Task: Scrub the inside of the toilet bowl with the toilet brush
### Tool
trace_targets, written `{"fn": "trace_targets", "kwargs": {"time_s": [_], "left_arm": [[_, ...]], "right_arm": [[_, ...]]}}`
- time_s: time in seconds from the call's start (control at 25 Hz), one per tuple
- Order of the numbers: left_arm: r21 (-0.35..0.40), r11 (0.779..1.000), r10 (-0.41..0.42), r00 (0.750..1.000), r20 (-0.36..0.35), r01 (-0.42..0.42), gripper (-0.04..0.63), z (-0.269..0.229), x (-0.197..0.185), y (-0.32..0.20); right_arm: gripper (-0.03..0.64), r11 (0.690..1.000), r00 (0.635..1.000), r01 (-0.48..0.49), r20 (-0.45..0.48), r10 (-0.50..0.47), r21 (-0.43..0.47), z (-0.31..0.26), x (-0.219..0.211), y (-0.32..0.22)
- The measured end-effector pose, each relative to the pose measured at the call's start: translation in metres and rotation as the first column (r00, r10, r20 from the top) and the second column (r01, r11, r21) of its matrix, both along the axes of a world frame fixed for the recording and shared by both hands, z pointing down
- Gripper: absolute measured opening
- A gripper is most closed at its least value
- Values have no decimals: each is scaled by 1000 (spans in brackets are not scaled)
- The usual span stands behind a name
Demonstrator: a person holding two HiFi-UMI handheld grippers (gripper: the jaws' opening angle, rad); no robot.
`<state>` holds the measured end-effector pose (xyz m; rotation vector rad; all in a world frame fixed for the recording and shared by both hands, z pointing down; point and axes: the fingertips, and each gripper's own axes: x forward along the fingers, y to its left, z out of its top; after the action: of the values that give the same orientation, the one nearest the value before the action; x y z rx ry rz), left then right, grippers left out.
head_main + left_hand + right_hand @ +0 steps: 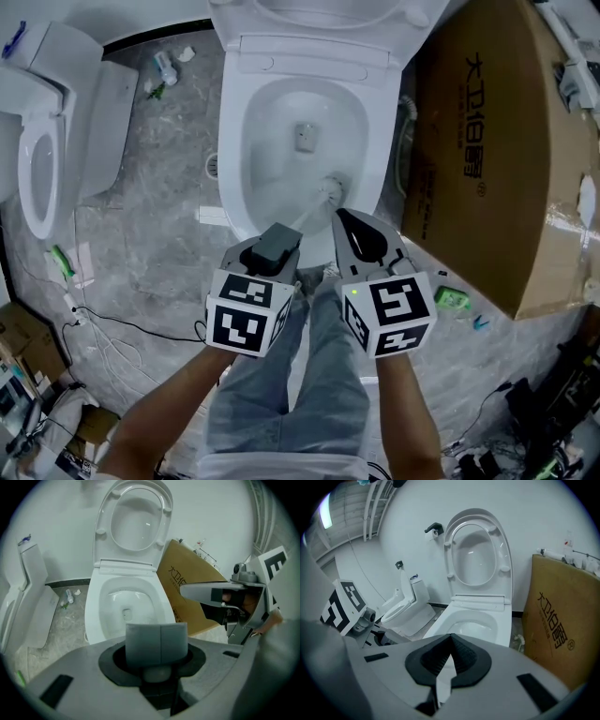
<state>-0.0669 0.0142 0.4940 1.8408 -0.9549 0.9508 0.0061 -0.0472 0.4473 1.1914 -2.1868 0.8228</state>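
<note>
The white toilet bowl (pixel 246 141) stands in front of me with its seat and lid raised (pixel 136 522). A white toilet brush (pixel 329 192) has its head low on the bowl's near right inner wall, and its pale handle slants back toward my left gripper (pixel 281 236). That gripper's grey pads (pixel 157 641) are pressed together, with a round pale handle end just below them. My right gripper (pixel 342 217) hovers over the bowl's front rim beside the brush head. Its black jaws (pixel 450 637) meet at the tips with nothing clearly held.
A large brown cardboard box (pixel 497 141) leans close to the toilet's right side. A second white toilet (pixel 42 141) stands at the left. Cables (pixel 103 337), a green item (pixel 452 298) and small litter (pixel 164 70) lie on the grey floor. A person's jeans (pixel 309 384) fill the near middle.
</note>
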Motion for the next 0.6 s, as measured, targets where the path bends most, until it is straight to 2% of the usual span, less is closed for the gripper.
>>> {"fn": "trace_targets", "kwargs": {"time_s": [0.28, 0.6], "left_arm": [[32, 999, -19, 999, -48, 20, 153, 1, 12, -24], [34, 996, -77, 997, -19, 78, 153, 20, 5, -39]], "right_arm": [[-2, 1000, 1000, -16, -9, 16, -4, 4, 7, -5], [-2, 1000, 1000, -7, -6, 7, -10, 11, 2, -4]]}}
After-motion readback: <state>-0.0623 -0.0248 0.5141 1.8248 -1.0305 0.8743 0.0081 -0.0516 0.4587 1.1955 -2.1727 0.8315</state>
